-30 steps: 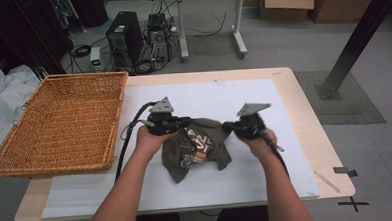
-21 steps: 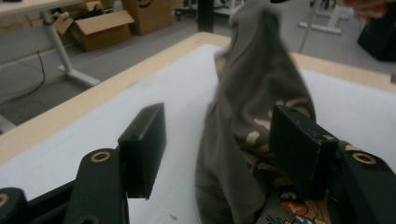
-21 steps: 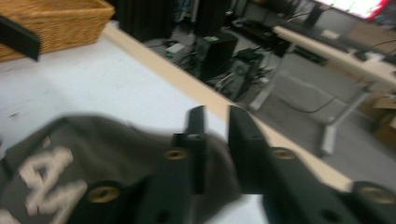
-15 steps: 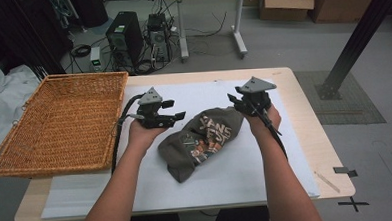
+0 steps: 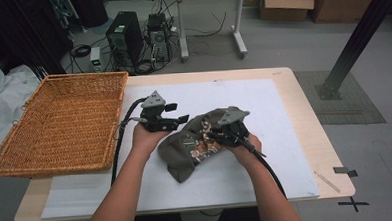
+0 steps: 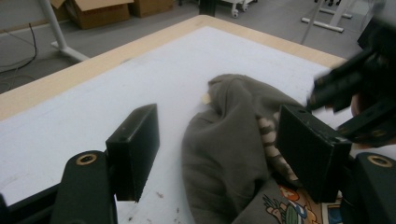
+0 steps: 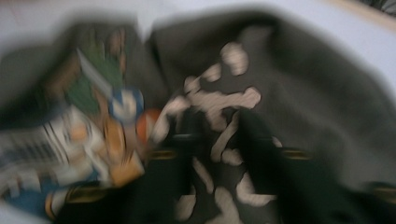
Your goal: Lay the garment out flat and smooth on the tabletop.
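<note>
Nearest the person, the garment (image 5: 195, 145) is lying crumpled on the white mat (image 5: 285, 136) that is covering the counter (image 5: 303, 93), roughly at the mat's middle. Its long axis is running on a slant, from the near left end beside the left wrist up toward the far right, where a folded edge is pointing at the counter's far right corner. The olive cloth is bunched, with a colourful print (image 7: 93, 121) and pale patterned patches facing up.

The right gripper (image 5: 224, 134) is pressing down into the print side of the garment. Its fingers have just been closing and are sitting nearly together, pinching a fold of cloth; that view is blurring, so the exact fold is hard to make out.

The left gripper (image 5: 177, 120) is hovering just beside the garment's left edge, pointing toward the right. Its fingers (image 6: 135, 149) are standing spread, with the cloth lying between them but not being pressed.

Farther left, a wicker basket (image 5: 59, 121) is sitting on the counter's left end, well apart from the garment.
</note>
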Demonstrator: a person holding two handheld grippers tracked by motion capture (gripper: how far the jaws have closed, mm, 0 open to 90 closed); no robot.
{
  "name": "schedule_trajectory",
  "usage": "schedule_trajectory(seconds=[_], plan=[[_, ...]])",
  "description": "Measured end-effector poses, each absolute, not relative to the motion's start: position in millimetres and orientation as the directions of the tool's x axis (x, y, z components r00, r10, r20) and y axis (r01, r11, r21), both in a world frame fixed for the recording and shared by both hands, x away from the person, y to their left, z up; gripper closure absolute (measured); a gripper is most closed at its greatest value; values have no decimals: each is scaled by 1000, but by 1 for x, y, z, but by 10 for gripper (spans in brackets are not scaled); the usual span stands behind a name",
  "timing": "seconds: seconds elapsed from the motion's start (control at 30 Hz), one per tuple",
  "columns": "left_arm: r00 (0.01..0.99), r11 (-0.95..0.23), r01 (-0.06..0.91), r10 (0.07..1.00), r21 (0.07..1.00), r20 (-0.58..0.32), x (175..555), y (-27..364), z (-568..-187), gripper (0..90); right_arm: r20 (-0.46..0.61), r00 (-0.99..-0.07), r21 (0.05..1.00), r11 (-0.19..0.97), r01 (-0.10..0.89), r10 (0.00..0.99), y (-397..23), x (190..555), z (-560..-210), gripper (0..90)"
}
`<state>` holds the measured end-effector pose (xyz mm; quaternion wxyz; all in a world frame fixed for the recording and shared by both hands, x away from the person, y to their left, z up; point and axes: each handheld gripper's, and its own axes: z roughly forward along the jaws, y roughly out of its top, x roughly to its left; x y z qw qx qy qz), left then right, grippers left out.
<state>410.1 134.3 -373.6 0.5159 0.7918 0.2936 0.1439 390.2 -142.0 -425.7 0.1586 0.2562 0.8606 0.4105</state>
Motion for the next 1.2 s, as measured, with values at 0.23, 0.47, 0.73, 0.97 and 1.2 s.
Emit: schedule_trajectory(seconds=[0.23, 0.47, 0.73, 0.97, 1.2], plan=[[785, -286, 326, 614, 901, -89, 411, 125, -379, 313, -22, -825, 767, 538, 349, 565, -175, 364, -440, 900], [750, -274, 370, 652, 888, -112, 424, 112, -396, 314, -5, -800, 755, 527, 391, 600, -203, 347, -448, 892], [714, -336, 499, 682, 799, -159, 450, 104, -427, 388, -38, -778, 845, 436, 310, 627, -209, 344, -424, 700], [767, -397, 462, 627, 793, -134, 451, 90, -430, 848, -44, -715, 856, 396, 333, 698, -223, 358, -416, 574], [745, -333, 430, 656, 840, -121, 444, 137, -387, 854, 48, -540, 851, 248, 462, 840, -247, 417, -417, 559]])
